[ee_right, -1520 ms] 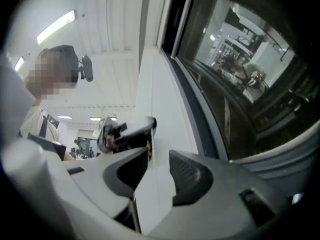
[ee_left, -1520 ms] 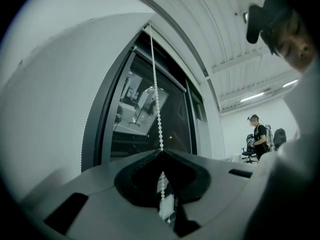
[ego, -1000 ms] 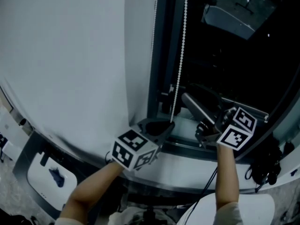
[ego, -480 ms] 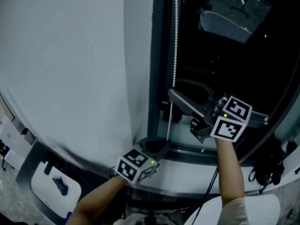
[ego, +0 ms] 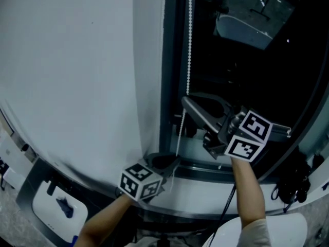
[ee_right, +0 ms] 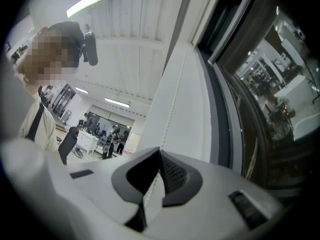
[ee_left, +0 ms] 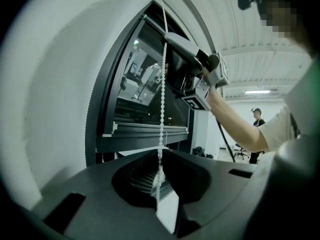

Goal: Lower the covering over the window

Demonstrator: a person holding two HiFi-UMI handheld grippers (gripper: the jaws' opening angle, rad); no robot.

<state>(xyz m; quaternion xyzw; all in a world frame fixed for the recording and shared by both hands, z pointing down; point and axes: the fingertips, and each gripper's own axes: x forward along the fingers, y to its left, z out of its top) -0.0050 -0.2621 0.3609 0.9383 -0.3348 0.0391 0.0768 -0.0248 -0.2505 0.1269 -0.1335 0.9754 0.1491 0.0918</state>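
White bead chain [ego: 189, 45] beside the dark window frame [ego: 172, 60] is clamped low by the left gripper [ego: 172, 162], now sunk lower, as the right gripper [ego: 186, 102], jaws apart earlier, has just closed on it above.

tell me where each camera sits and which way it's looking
Head view: on the head, steeply down at the window; forearms, left gripper, right gripper show.
Left gripper view: on that gripper, up along the bead chain clamped in its jaws; right gripper and forearm show.
Right gripper view: on that gripper, up the wall; jaws just closed on the bead chain; torso shows.
Shared: all three show the bead chain.
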